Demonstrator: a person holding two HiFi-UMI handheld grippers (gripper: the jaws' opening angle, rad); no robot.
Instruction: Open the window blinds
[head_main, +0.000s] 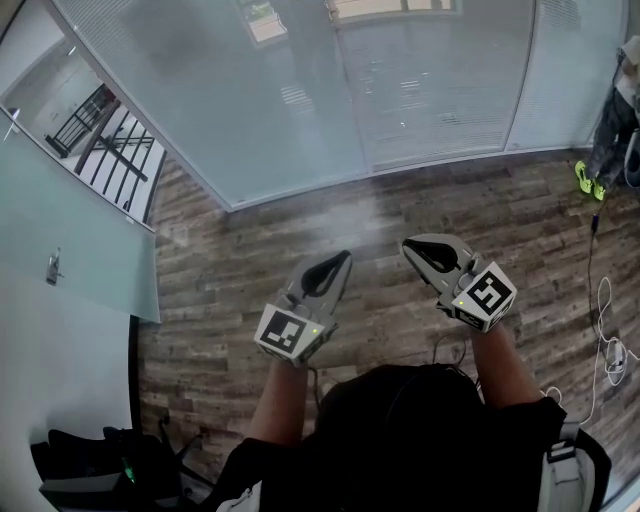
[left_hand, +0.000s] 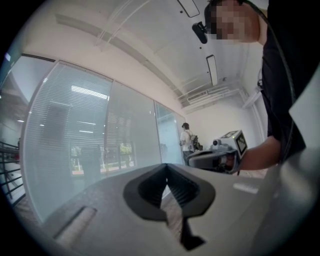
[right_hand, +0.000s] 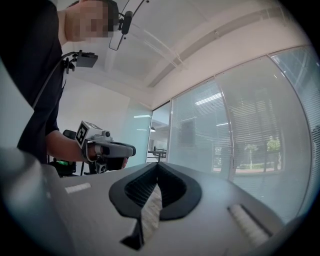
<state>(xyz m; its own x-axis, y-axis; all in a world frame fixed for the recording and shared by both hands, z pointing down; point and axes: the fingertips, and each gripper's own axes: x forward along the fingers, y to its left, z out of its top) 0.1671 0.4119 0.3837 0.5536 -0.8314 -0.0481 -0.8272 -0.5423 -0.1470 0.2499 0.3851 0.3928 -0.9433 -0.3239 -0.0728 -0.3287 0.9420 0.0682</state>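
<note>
Two grippers hung above the wooden floor (head_main: 250, 280): left gripper (head_main: 343, 257) and right gripper (head_main: 408, 246), fingers closed and empty, facing the window blinds (head_main: 430, 95).

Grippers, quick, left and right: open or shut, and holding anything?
Left gripper: shut, nothing between its jaws.
Right gripper: shut, nothing between its jaws.

Grey-brown plank floor (head_main: 250, 290), pale grey slatted window blinds (head_main: 440, 90)

ahead: floor (head_main: 300, 250) open — no clutter | front: glass wall (head_main: 300, 90) | right: cables (head_main: 603, 300) on floor
</note>
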